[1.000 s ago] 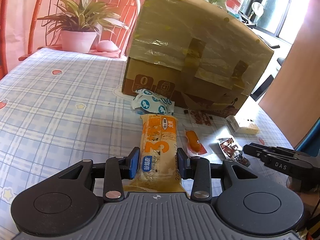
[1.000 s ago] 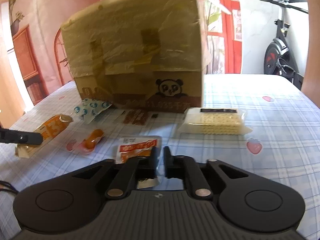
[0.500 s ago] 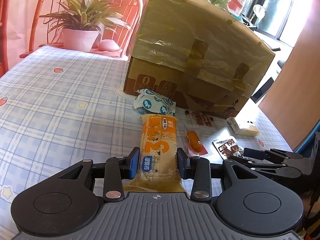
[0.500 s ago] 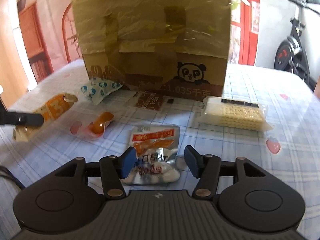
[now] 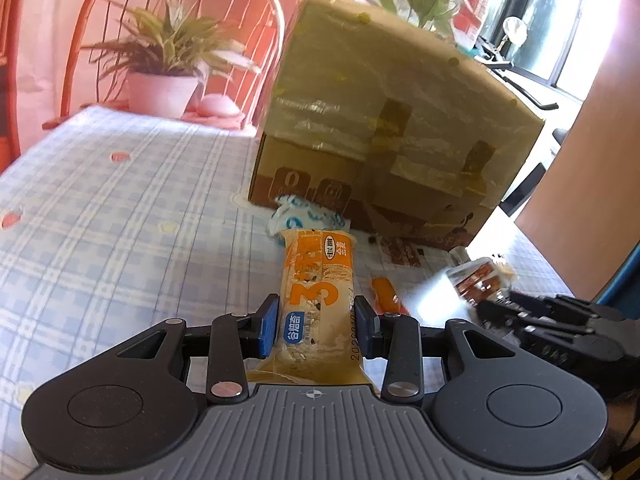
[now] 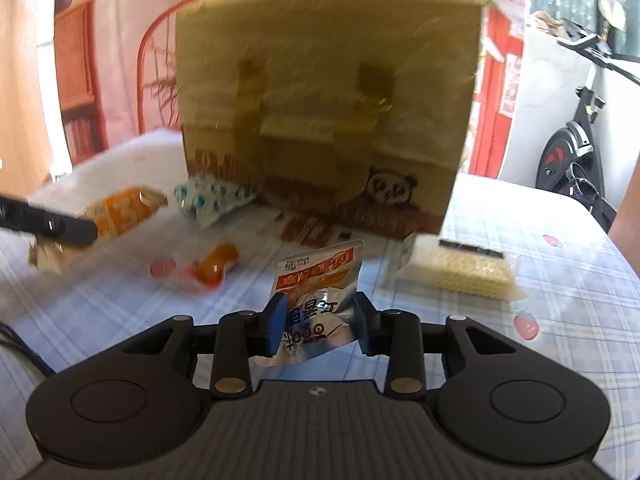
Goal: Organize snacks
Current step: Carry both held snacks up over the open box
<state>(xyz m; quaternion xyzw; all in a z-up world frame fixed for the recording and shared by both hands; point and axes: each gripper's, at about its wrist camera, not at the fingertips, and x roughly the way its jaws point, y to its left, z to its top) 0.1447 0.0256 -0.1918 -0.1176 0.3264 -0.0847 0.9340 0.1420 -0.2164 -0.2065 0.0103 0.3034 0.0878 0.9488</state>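
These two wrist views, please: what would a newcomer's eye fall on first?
The big taped cardboard box fills the middle of the checked table, with loose snacks scattered at its foot. In front, each gripper is shut on a snack: the left gripper clamps a long orange bar, and the right gripper pinches a silver foil pouch.

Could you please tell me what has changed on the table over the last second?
The right tongs opened around the silver snack pouch, shut on it and tilted its far end up off the tablecloth. The left tongs kept their grip on the orange snack bar; the cardboard box stayed put.
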